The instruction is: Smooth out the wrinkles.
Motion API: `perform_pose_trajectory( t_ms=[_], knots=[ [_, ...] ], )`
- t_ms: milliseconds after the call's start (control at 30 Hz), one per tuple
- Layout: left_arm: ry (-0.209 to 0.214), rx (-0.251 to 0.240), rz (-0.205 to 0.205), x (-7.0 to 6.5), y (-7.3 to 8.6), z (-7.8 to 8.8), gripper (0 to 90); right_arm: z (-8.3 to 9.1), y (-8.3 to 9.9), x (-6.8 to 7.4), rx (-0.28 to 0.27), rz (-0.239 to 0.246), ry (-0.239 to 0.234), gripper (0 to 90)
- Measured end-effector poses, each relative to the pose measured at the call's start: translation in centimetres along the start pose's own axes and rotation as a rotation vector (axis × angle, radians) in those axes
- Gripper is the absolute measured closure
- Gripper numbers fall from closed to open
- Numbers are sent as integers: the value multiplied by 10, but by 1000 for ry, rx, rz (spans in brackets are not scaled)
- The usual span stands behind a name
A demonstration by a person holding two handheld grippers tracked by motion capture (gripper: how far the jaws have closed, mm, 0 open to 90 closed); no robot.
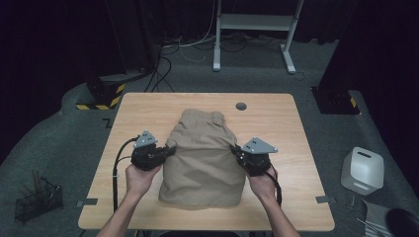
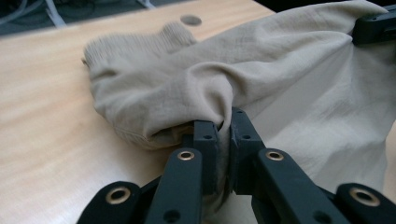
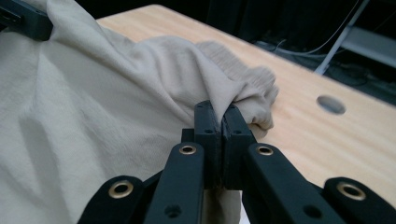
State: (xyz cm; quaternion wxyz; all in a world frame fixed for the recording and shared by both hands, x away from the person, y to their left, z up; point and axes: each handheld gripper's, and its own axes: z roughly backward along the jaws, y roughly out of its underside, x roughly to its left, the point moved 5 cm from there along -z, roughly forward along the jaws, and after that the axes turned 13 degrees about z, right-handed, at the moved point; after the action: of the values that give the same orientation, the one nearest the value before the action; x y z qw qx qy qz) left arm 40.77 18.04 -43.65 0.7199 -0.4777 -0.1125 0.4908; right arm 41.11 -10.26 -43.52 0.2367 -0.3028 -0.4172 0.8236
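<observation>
Left hand-held gripper [image 1: 172, 148] and right hand-held gripper [image 1: 235, 150] each pinch opposite edges of the beige wrinkled fabric garment [image 1: 203, 158], lifted over the light wooden desk [image 1: 276, 128].

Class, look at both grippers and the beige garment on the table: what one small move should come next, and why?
Probably lift both grippers together and carry the pinched fold toward the ribbed far end. The left gripper and right gripper are each shut on an opposite side edge of the beige garment, whose cloth stretches between them.
</observation>
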Motion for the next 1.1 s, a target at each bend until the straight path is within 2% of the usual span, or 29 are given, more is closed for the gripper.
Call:
perform_pose_trajectory(
  t_ms=[33,167,367,500,567,667,733,767,867,1000,1100],
  knots=[
    [-5,-6,-15,0,-5,0,841,0,-3,-3,-6,4,5,874],
    [-11,-31,-30,0,-20,1,840,-1,-14,-14,-20,6,17,875],
    [-9,-45,-16,4,-41,-2,840,-4,-30,-29,-20,15,29,874],
    [-22,-56,-27,5,-58,-5,840,-7,-42,-40,-16,24,43,875],
    [-20,-65,-25,4,-61,-3,840,-6,-48,-44,-19,27,53,875],
    [-3,-82,-21,1,-55,5,840,0,-51,-42,-33,42,53,875],
    [12,-86,9,2,-45,8,840,5,-50,-36,-51,47,44,874],
    [8,-78,3,2,-39,9,839,6,-48,-32,-57,48,38,874],
    [2,-68,-6,2,-23,16,839,7,-41,-18,-57,69,13,875],
    [37,-76,23,-3,-2,28,839,16,-27,1,-61,70,-24,875],
    [60,-63,19,-9,15,33,839,28,-16,15,-68,68,-43,875]
  ],
)
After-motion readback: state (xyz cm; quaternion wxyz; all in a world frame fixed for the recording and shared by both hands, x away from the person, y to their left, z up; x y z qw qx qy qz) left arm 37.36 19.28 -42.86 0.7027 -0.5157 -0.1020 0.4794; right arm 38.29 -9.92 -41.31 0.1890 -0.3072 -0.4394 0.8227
